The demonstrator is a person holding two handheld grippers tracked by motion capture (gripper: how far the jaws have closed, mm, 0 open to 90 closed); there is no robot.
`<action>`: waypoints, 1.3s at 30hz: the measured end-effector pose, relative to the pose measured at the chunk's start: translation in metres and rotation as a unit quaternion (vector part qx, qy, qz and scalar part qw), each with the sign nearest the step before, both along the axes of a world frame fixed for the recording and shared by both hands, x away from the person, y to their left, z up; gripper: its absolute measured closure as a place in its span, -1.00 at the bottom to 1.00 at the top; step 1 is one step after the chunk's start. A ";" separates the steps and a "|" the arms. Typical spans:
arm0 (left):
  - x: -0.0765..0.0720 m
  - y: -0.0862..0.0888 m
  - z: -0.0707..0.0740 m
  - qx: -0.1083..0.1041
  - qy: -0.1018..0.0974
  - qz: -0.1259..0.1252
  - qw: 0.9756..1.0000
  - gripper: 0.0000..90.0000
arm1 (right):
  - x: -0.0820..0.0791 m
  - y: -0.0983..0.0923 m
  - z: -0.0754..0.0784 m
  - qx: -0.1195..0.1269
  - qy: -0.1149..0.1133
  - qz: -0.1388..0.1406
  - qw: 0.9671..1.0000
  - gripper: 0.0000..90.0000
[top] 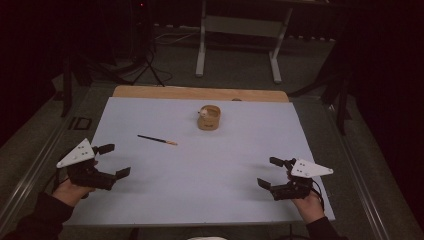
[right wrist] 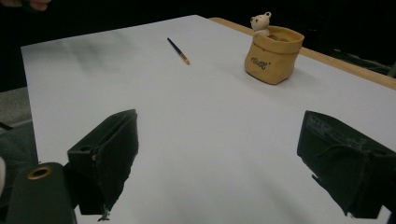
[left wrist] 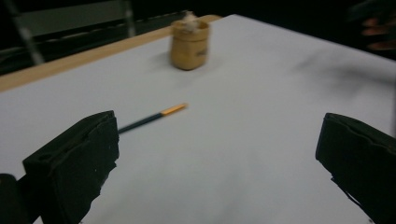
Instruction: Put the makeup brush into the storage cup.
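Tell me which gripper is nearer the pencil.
Left. The left gripper sits just below and left of the pencil, jaws open. The right gripper is far across the sheet, to the pencil's right.

Black claws [top: 114, 161] (grey three-cornered plates), dark sleeves [top: 42, 217]

The room is dim, its edges falling into black. A white sheet [top: 210, 165] covers a wooden table [top: 200, 93], whose bare far edge shows. Grey carpet floor [top: 235, 65] lies beyond, where a pale metal desk frame [top: 202, 45] stands beside a dark tripod stand [top: 149, 65].
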State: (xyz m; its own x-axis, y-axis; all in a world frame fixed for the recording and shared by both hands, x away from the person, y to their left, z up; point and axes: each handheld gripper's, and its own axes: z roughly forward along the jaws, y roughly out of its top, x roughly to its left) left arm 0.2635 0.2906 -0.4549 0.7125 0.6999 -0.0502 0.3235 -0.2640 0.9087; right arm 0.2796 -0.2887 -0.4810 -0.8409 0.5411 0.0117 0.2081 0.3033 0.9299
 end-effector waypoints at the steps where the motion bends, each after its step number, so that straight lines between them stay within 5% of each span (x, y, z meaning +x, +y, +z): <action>1: 0.003 0.000 0.003 0.004 0.001 -0.010 1.000 -0.99 | 0.000 0.000 0.000 0.000 0.000 0.001 1.000 -0.72; 8: 0.021 -0.006 0.016 0.024 0.014 -0.052 0.998 -0.99 | 0.000 0.001 0.000 -0.002 0.001 0.002 1.000 -0.72; 13: 0.038 -0.011 0.024 0.042 0.022 -0.091 0.995 -0.99 | 0.001 0.000 0.000 0.003 0.005 0.005 1.000 -0.72; 27: 0.073 -0.020 0.043 0.099 0.029 -0.132 0.986 -0.99 | 0.000 0.001 0.000 0.003 0.006 0.007 1.000 -0.72; 33: 0.089 -0.032 0.049 0.126 0.031 -0.152 0.980 -0.99 | 0.000 0.001 0.000 0.003 0.006 0.008 1.000 -0.72; 37: 0.101 -0.041 0.051 0.153 0.037 -0.183 0.970 -0.99 | 0.001 0.000 0.000 0.002 0.005 0.006 1.000 -0.72; 39: 0.104 -0.043 0.051 0.156 0.038 -0.187 0.969 -0.99 | 0.000 0.000 0.000 0.004 0.006 0.007 1.000 -0.72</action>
State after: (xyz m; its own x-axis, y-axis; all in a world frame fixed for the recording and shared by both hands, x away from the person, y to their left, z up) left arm 0.3673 0.2480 -0.4037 0.9219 0.3828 0.0598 0.2151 -0.6339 0.7429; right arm 0.2801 -0.2887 -0.4814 -0.8480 0.5293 0.0255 0.2145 0.2988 0.9299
